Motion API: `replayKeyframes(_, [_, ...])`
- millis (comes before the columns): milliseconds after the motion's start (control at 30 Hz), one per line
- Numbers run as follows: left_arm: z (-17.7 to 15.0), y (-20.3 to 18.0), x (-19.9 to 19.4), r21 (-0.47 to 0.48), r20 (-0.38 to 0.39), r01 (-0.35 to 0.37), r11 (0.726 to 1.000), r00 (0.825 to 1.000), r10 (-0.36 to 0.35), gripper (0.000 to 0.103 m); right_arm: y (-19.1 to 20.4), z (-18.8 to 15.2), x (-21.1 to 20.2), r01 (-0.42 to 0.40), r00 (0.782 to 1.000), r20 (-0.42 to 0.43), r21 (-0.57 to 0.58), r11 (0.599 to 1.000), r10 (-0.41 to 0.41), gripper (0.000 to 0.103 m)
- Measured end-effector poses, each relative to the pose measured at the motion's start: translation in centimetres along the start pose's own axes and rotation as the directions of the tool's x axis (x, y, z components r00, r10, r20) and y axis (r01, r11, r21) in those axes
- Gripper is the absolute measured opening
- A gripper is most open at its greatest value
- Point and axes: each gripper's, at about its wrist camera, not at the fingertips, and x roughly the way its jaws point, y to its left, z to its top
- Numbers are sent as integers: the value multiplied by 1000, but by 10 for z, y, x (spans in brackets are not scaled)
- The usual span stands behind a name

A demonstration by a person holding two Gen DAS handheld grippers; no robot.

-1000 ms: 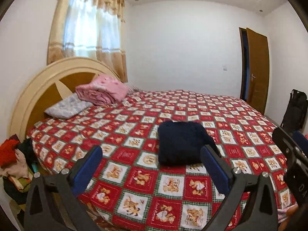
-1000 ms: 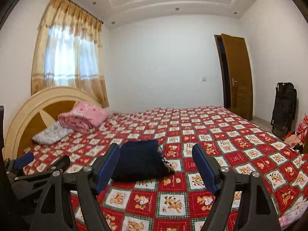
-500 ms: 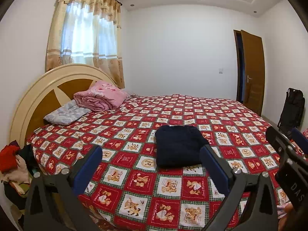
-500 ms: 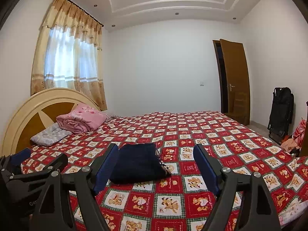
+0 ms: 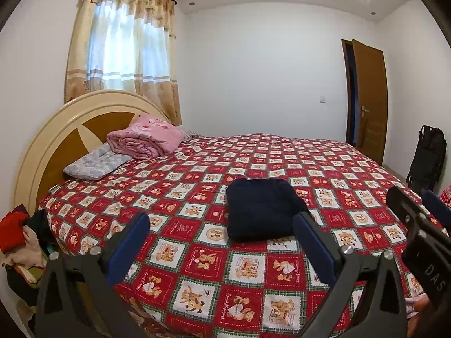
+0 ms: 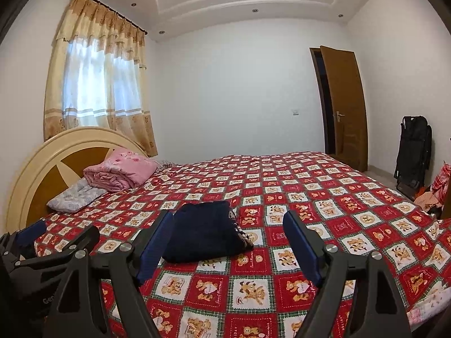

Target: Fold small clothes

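Left tool (image 5: 221,242) and right tool (image 6: 228,242), both spread and empty, above the bed's near edge. Folded navy garment (image 5: 260,209) lies just beyond them on the red patchwork bedspread (image 5: 282,157); open bedspread on every side.

A small navy garment (image 5: 260,209) lies ahead of me, folded into a neat, thick rectangle, flat on the red teddy-bear patchwork bedspread (image 5: 253,276).
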Motion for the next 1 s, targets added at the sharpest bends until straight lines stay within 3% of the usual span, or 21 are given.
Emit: replayKeyframes(1000, [-4,3,12,-6,-48,-1,1000,999,1,103,2,-4,3,-3,1000,-21,7,1000,3,81])
